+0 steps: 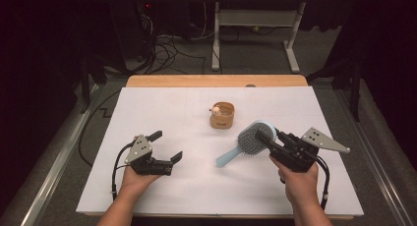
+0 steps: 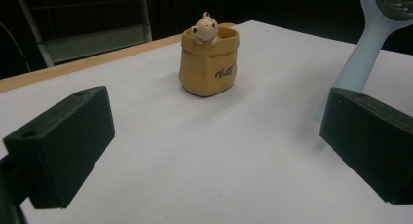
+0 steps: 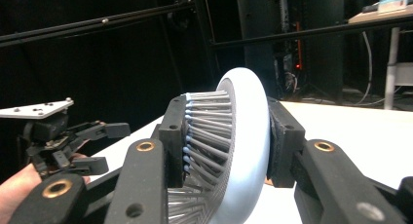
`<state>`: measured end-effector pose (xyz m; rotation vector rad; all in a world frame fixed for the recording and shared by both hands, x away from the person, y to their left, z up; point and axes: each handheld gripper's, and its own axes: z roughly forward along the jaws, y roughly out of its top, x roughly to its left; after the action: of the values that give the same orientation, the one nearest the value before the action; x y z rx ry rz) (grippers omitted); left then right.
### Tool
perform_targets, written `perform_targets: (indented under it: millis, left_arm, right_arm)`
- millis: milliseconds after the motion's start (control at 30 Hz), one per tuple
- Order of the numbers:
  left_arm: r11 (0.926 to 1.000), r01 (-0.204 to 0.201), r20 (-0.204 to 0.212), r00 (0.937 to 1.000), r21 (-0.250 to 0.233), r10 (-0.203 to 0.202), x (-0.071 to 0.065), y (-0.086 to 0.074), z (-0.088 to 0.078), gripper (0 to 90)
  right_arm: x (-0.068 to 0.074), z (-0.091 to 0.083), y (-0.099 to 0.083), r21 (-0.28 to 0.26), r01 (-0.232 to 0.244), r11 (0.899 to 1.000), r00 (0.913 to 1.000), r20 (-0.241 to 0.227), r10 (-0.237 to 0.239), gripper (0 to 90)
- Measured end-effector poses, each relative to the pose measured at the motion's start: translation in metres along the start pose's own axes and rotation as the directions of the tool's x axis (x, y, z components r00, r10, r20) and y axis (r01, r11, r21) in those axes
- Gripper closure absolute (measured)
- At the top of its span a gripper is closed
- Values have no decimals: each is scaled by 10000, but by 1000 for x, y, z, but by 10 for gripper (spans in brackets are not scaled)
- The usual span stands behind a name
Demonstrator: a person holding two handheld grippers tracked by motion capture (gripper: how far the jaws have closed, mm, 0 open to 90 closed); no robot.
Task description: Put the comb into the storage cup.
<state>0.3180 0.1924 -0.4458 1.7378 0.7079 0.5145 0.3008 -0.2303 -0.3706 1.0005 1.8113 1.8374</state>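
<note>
Evenly lit white table (image 1: 196,186) from above, dark and murky all around. Soft, faint shadows, no glare. Slightly grainy throughout; blurred near jaws in both gripper views.

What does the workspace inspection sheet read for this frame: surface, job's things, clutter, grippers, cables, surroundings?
Surface: white sheet over a wooden table, flat.
Job's things: pale blue hairbrush, head clamped, handle tip down at the sheet.
Clutter: tan pot with a small animal figure on its rim, upright, apart from the brush.
Grippers: right gripper shut on the brush head, one jaw on the bristles, one on the back; left gripper open, holding nothing.
Cables: one trails from each gripper; a tangle lies on the floor behind the table.
Surroundings: dark room, white desk frame at the back.
</note>
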Motion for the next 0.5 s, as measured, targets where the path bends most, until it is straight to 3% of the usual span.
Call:
perform_targets:
  millis: [300, 500]
  left_arm:
    - [9997, 205, -195, 9996, -107, -207, 7, -2, -6, 0]
    - [9996, 270, -92, 9996, 31, -270, 8, -4, -6, 0]
  right_arm:
    - [-6, -7, 2, -76, 206, 9998, 9991, 380, -203, 610]
    - [-10, -10, 3, -89, 345, 9994, 9976, 607, -339, 609]
